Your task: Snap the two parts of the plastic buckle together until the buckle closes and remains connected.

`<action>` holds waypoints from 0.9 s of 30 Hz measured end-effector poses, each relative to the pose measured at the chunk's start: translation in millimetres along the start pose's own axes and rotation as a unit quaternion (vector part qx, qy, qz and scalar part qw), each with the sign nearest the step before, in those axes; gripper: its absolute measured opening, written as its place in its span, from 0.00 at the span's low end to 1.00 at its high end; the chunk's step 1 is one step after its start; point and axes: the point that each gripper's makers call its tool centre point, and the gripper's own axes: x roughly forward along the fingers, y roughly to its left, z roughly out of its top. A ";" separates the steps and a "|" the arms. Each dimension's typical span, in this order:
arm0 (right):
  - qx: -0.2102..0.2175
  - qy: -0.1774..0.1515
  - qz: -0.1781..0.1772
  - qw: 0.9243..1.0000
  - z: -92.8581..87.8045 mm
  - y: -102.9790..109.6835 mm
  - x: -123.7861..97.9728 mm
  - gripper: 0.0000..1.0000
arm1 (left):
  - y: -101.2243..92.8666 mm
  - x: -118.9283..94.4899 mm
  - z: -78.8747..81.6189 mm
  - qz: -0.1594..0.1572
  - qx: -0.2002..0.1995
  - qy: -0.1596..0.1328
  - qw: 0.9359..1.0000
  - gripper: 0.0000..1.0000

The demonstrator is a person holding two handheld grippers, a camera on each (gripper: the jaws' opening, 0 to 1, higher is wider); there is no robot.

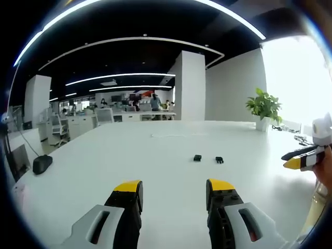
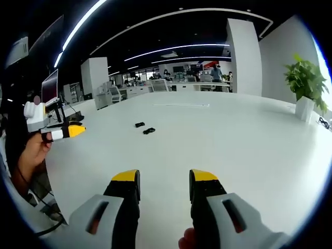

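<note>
Two small black buckle parts lie apart on the white table: in the left gripper view one part (image 1: 197, 157) sits left of the other part (image 1: 219, 160). In the right gripper view the same pair shows as one part (image 2: 139, 124) and another part (image 2: 149, 130), a short gap between them. My left gripper (image 1: 174, 188) is open, held above the table well short of the parts, nothing between its jaws. My right gripper (image 2: 163, 179) is also open and holds nothing. The right gripper (image 1: 303, 157) shows at the right edge of the left gripper view, and the left gripper (image 2: 62, 133) at the left of the right gripper view.
A black computer mouse (image 1: 42, 164) with a cable lies on the white table (image 1: 155, 171) at the left. A potted plant (image 1: 264, 109) stands at the far right corner. A monitor (image 2: 50, 85) stands at the left. Office desks and people are far behind.
</note>
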 end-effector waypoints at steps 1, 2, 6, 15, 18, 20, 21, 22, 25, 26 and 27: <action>0.001 0.001 0.001 1.000 -0.4 0.4 0.3 0.38 | 0.7 0.2 -0.3 0.001 0.000 0.000 1.000 0.49; 0.001 0.002 0.001 1.000 -1.0 0.8 0.6 0.38 | 1.1 0.3 -0.5 0.001 0.000 0.000 1.000 0.49; 0.002 0.004 0.002 1.000 -1.3 1.0 0.7 0.38 | 1.4 0.3 -0.6 0.000 -0.003 -0.001 1.000 0.49; -0.008 0.007 -0.002 1.000 2.7 5.2 2.1 0.38 | 4.1 -1.7 -1.9 -0.004 -0.010 -0.005 1.000 0.49; -0.013 0.003 -0.001 1.000 5.4 8.1 2.4 0.38 | 6.6 -2.3 0.3 -0.004 -0.015 -0.008 1.000 0.49; -0.012 -0.001 0.001 1.000 6.8 8.9 3.3 0.37 | 7.5 -1.9 0.7 -0.004 -0.013 -0.008 1.000 0.49; -0.011 0.000 0.002 1.000 6.7 9.8 4.1 0.38 | 8.1 -1.5 0.4 -0.003 -0.011 -0.007 1.000 0.49; -0.010 0.000 0.003 1.000 6.6 10.2 4.2 0.38 | 8.2 -1.2 0.3 -0.003 -0.010 -0.007 1.000 0.49; -0.010 0.001 0.003 1.000 7.4 10.1 4.2 0.38 | 6.6 0.1 0.4 -0.006 -0.010 -0.005 1.000 0.49; -0.012 0.001 0.002 1.000 7.8 9.4 4.4 0.38 | 5.3 0.7 1.0 -0.008 -0.011 -0.006 1.000 0.49; -0.012 0.000 0.001 1.000 8.5 8.6 4.7 0.38 | 4.2 1.3 1.4 -0.009 -0.011 -0.006 1.000 0.49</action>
